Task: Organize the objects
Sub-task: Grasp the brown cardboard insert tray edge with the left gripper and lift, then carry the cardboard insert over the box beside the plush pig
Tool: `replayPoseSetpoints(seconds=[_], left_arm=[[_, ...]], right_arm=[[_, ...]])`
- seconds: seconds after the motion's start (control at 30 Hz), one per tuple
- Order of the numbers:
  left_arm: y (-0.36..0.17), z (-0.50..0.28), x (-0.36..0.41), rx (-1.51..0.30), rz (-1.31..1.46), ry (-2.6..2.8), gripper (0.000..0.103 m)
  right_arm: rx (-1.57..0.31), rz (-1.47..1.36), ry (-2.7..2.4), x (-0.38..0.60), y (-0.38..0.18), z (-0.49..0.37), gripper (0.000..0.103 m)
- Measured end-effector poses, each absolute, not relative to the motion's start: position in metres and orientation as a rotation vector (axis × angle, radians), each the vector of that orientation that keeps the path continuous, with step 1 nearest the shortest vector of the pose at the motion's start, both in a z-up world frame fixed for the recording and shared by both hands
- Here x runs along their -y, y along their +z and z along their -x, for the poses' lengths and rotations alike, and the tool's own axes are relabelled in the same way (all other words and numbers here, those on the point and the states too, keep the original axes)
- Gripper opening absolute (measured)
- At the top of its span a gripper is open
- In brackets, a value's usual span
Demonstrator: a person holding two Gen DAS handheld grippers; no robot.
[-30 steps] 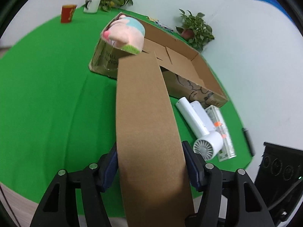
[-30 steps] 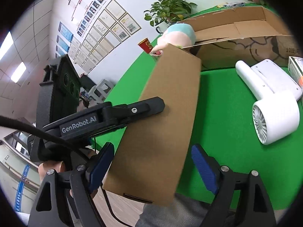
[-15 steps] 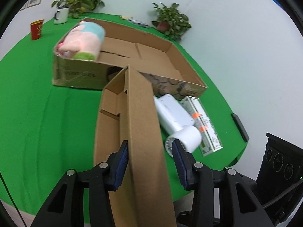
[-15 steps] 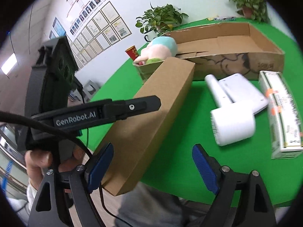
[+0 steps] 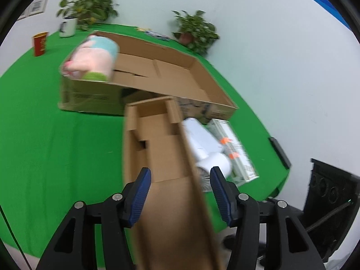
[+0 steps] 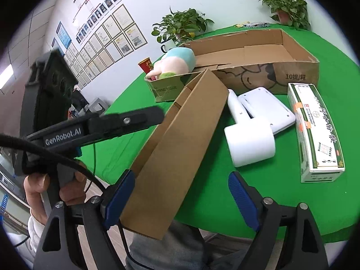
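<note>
Cardboard tray point(image 5: 166, 157), long and narrow, lies open side up on the green table point(image 5: 56, 135), its near end past the table edge and its far end close to the large box point(image 5: 157, 83). Left gripper point(image 5: 180, 189): fingers spread, one inside the tray and one outside its right wall (contact cannot be judged). Right gripper point(image 6: 180, 200): fingers wide apart, holding nothing, left pad point(image 6: 119, 198) beside the tray's outer wall. Plush toy point(image 6: 175, 63) sits in the box's left end; hair dryer point(image 6: 249, 139) and carton point(image 6: 317, 132) lie right of the tray.
</note>
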State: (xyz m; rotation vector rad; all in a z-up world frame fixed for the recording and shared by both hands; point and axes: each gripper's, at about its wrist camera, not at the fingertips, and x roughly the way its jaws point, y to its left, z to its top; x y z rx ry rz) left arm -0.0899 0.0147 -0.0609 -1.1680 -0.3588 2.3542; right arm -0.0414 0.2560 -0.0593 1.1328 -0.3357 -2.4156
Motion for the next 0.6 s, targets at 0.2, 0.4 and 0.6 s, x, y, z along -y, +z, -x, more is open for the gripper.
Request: replayPoseSetpoints(seconds=[0.2, 0.4, 0.6], left_arm=[[-0.079, 0.088, 0.017, 0.365, 1.239, 2.414, 0.053], [-0.106, 0.089, 0.014, 0.364, 1.289, 2.358, 0.053], [-0.111, 0.091, 0.020, 0.413, 1.287, 2.335, 0.034]], right_arm=[[0.279, -1.170, -2.446, -0.244, -0.064, 0.050, 0.085], [0.232, -1.196, -2.486, -0.241, -0.061, 0.051, 0.079], [0.245, -1.215, -2.459, -0.222, -0.067, 0.063, 0.069]])
